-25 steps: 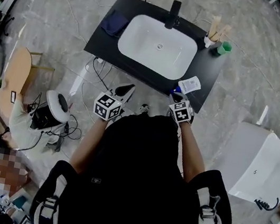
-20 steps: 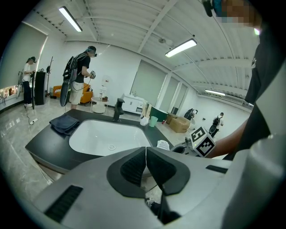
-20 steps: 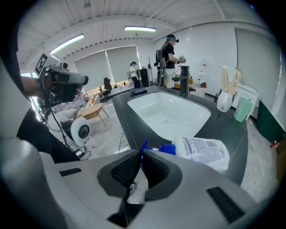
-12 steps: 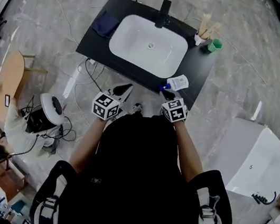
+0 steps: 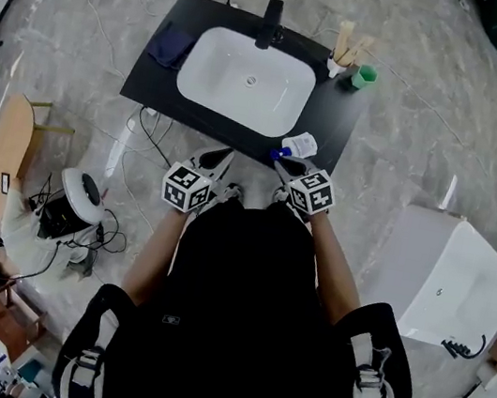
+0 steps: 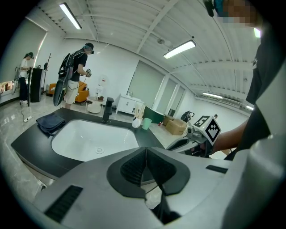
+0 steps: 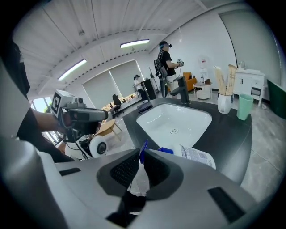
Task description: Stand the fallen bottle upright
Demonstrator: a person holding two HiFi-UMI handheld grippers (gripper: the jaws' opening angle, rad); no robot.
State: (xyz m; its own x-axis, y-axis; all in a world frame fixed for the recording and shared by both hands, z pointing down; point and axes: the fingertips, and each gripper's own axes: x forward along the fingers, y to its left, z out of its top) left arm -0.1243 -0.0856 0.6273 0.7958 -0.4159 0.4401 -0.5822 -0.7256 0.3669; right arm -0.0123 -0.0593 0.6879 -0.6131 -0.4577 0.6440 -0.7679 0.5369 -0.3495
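Note:
A white spray bottle (image 5: 300, 143) with a blue head (image 5: 280, 153) lies tilted at the near right corner of the black counter (image 5: 342, 129). My right gripper (image 5: 286, 164) is at its blue end. In the right gripper view the blue trigger (image 7: 143, 153) sits between the fingertips of my right gripper (image 7: 142, 160), whose jaws are opening, and the labelled body (image 7: 198, 156) lies beyond. My left gripper (image 5: 222, 156) hangs off the counter's front edge, shut with nothing in it (image 6: 145, 155).
A white sink (image 5: 246, 81) with a black faucet (image 5: 270, 24) fills the counter's middle. A dark cloth (image 5: 168, 44) lies at its left. A green cup (image 5: 363, 75) and a holder of wooden sticks (image 5: 338, 59) stand at the far right. A white tub (image 5: 457, 287) stands on the floor at right.
My right gripper has risen and tipped at the bottle's blue end, and its jaws have widened a little. My left gripper has drifted slightly. The head view has shifted over the counter.

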